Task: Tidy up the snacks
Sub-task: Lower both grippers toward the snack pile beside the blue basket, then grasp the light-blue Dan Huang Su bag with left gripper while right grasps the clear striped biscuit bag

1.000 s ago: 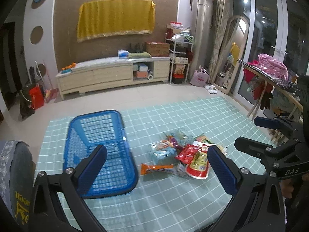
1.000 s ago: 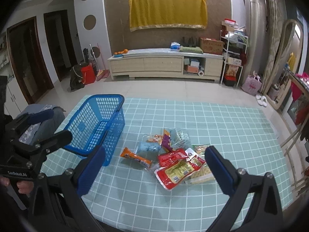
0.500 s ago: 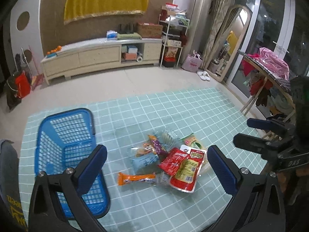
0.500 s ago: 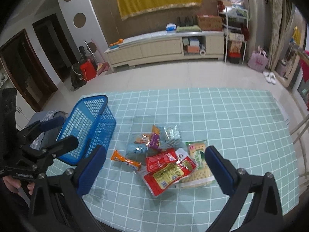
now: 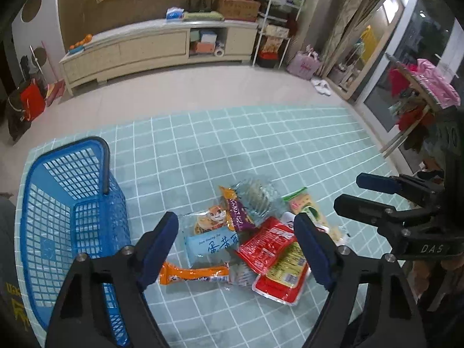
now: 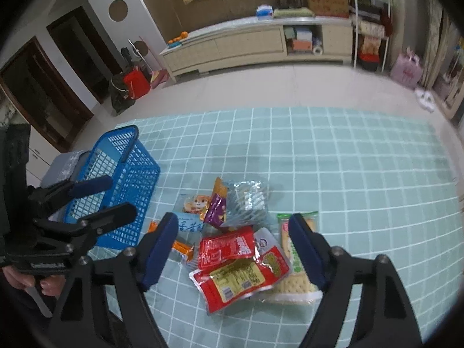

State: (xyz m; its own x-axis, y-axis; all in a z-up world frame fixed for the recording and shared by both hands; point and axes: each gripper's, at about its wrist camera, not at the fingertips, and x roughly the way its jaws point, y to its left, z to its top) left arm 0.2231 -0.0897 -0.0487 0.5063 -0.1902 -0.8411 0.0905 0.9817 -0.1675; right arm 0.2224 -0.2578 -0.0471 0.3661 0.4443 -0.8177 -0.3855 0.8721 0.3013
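Note:
A pile of snack packets lies on the teal checked tablecloth [image 5: 261,145]: a light blue packet [image 5: 210,245], an orange stick [image 5: 192,274], red packets [image 5: 266,245] [image 6: 226,248], a purple packet [image 6: 216,210], a clear silver packet [image 6: 249,198] and a cracker pack [image 6: 295,264]. An empty blue basket [image 5: 66,217] [image 6: 116,179] stands left of the pile. My left gripper [image 5: 236,248] is open above the pile's left part. My right gripper [image 6: 233,250] is open above the red packets. Both are empty.
The table's far edge meets a tiled floor. A long cream cabinet [image 5: 156,49] stands against the back wall. A clothes rack [image 5: 420,92] is at the right. Grey fabric [image 6: 62,163] lies behind the basket.
Both grippers have moved forward and down towards the snack pile, which now looks larger. The basket and packets have not moved. Both stay open.

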